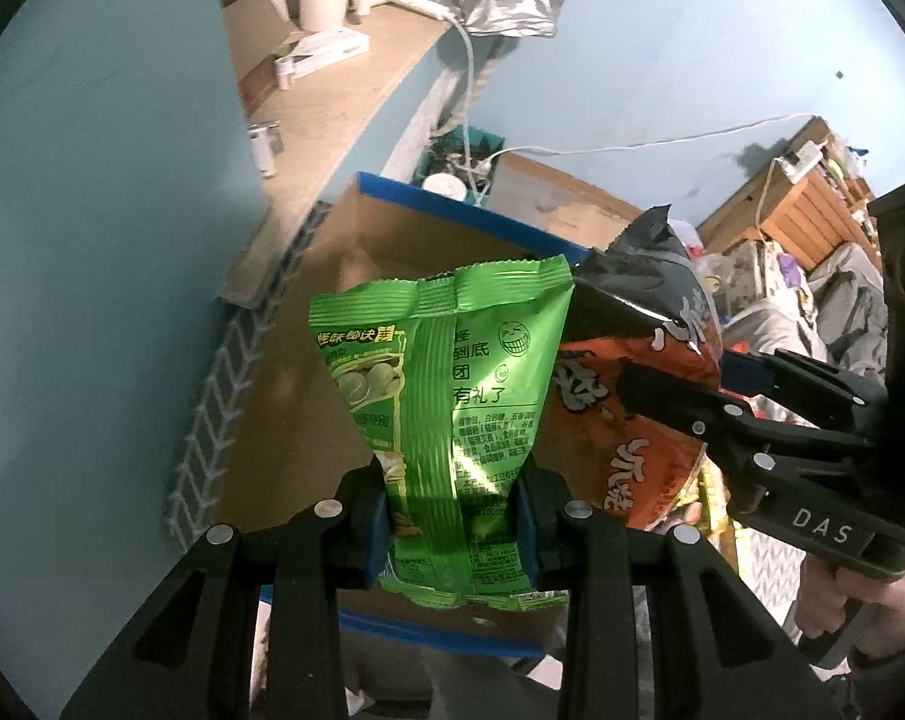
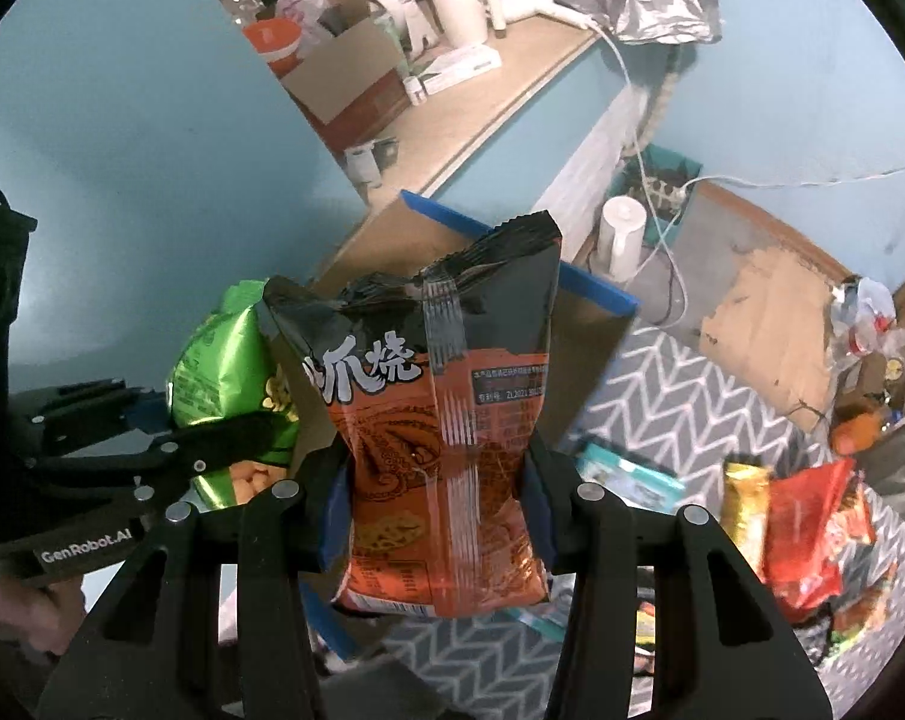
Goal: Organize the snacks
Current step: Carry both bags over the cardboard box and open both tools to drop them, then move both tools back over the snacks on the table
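Observation:
My left gripper is shut on a green snack bag, held upright above an open cardboard box with blue edges. My right gripper is shut on an orange and black snack bag, also upright over the same cardboard box. The two bags hang side by side. In the left wrist view the orange bag and the right gripper show at the right. In the right wrist view the green bag and the left gripper show at the left.
Loose snack packets lie on a grey zigzag rug to the right of the box. A wooden counter with cups and boxes runs behind. A white jug and cables stand near the blue wall. Flattened cardboard lies further right.

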Action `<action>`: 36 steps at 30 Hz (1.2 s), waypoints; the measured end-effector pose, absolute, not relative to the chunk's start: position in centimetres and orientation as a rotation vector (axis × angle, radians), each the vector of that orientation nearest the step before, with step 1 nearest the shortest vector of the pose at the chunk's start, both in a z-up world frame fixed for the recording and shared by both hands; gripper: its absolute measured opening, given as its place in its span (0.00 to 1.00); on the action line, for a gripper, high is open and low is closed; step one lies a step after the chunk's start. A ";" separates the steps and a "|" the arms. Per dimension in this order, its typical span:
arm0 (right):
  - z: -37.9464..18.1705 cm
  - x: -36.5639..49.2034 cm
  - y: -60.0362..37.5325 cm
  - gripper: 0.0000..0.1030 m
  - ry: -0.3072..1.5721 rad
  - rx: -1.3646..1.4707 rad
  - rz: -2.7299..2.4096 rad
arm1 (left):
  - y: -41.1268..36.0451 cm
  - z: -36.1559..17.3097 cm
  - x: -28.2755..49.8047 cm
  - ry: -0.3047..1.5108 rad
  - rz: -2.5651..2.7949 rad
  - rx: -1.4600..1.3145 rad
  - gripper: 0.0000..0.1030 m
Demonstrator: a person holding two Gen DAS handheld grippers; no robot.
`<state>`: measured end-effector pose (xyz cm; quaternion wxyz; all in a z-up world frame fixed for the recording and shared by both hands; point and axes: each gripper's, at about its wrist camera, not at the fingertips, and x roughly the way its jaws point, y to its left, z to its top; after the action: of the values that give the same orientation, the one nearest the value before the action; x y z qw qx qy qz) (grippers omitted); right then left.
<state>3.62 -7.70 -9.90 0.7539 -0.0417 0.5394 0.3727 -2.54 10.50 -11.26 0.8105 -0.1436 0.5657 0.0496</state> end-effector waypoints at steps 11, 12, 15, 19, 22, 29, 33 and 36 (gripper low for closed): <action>-13.2 4.0 -3.6 0.46 1.252 -0.126 0.773 | 12.7 -15.0 -1.8 1.282 0.107 -0.282 0.33; -13.4 4.0 -3.4 0.46 1.259 -0.126 0.768 | 12.9 -15.3 -1.8 1.286 0.105 -0.286 0.33; -13.7 4.1 -3.2 0.47 1.271 -0.129 0.757 | 12.9 -15.7 -1.9 1.296 0.098 -0.296 0.33; -13.7 4.1 -2.9 0.50 1.273 -0.122 0.755 | 12.8 -16.4 -1.8 1.321 0.103 -0.288 0.37; -13.3 3.9 -3.0 0.58 1.252 -0.139 0.744 | 12.7 -16.5 -2.0 1.336 0.116 -0.276 0.48; -12.1 4.1 -4.7 0.66 1.245 -0.109 0.735 | 12.6 -15.1 -2.5 1.321 0.165 -0.244 0.63; -11.3 4.1 -6.5 0.67 1.242 -0.109 0.721 | 12.1 -14.3 -2.7 1.316 0.169 -0.265 0.66; -10.7 4.3 -8.2 0.69 1.239 -0.101 0.701 | 11.0 -13.5 -2.6 1.307 0.156 -0.277 0.66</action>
<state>4.27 -8.23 -10.67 0.7561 -0.0464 0.5682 0.3213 -2.57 10.98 -13.53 0.7823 -0.1281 0.6053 0.0720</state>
